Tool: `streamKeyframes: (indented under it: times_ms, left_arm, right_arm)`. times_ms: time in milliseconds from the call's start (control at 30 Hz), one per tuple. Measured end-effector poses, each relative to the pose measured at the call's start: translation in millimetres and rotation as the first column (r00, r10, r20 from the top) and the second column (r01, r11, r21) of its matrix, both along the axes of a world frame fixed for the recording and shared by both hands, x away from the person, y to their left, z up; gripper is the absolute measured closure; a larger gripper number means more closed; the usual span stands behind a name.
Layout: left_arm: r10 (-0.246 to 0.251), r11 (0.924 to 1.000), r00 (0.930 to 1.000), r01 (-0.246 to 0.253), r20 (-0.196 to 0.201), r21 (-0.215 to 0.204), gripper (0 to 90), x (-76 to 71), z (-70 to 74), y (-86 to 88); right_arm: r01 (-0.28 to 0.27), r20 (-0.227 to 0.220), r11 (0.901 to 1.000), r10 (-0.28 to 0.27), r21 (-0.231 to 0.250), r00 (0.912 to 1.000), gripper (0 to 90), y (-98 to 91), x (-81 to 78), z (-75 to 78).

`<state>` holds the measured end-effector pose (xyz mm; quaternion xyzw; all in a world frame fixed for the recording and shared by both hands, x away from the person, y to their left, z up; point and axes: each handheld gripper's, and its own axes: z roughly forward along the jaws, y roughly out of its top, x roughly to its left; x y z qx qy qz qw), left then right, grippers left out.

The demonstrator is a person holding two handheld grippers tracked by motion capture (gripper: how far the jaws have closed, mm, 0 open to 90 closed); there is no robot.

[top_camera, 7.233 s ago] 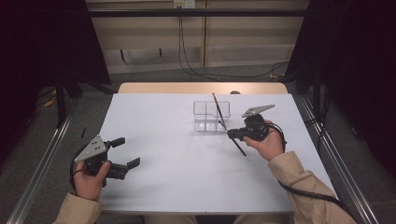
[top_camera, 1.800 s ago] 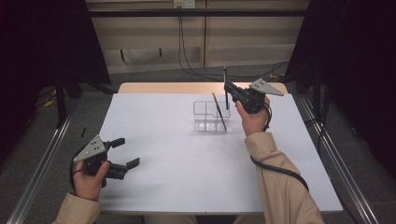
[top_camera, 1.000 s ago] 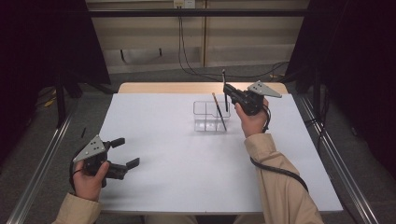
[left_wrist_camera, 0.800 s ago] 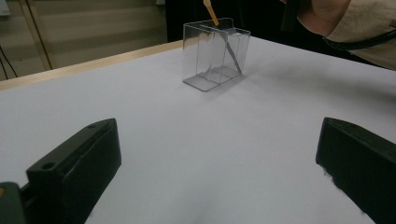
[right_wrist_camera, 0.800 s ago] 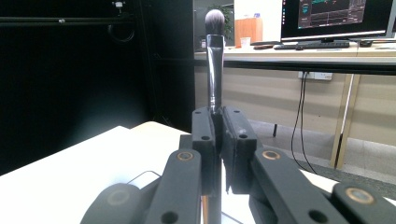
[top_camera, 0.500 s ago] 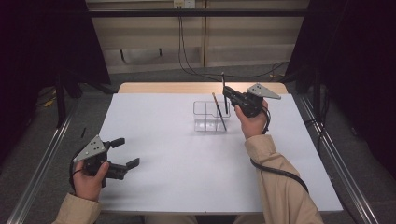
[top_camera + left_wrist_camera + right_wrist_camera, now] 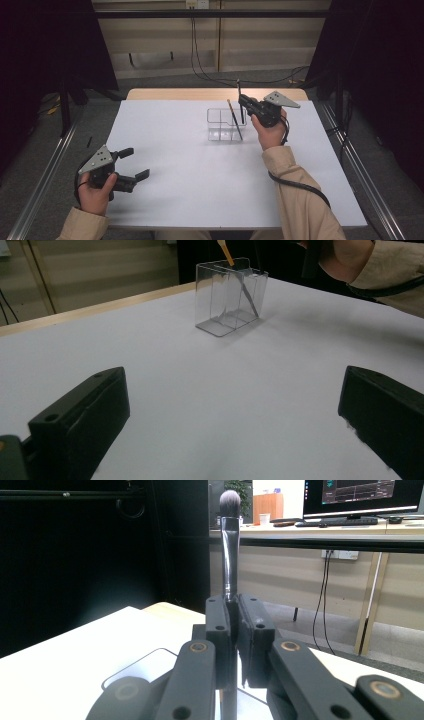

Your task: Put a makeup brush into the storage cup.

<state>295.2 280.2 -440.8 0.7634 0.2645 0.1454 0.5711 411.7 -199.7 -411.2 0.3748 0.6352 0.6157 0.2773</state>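
So right now my right gripper (image 7: 246,101) is clamped tight on a makeup brush (image 7: 229,550), held upright with the bristles at the top, hovering right over the clear plastic organizer (image 7: 226,124) at the far side of the white table (image 7: 200,165). There's already another brush with a tan handle (image 7: 233,118) leaning inside one of its compartments. My guess is this thing weighs next to nothing and the handle is stiff but slick, so it could swivel between the pads if I get sloppy. I'm pinching it mid-handle, which feels like the sane spot, well away from the soft bristles. The organizer looks light too and could probably tip. My left gripper (image 7: 133,164) is spread wide, empty, parked near my edge.
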Motion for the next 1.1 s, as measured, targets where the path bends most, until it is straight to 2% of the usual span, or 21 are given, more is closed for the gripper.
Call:
streamKeyframes:
  times_ms: [1100]
  left_arm:
    - [-0.004,1.0000,1.0000,0.004,0.001,0.008,0.1,0.0,-0.2,-1.0]
  right_arm:
    - [-0.015,-0.009,0.9999,0.015,-0.007,0.9998,84.7,-0.4,-5.3,-9.9]
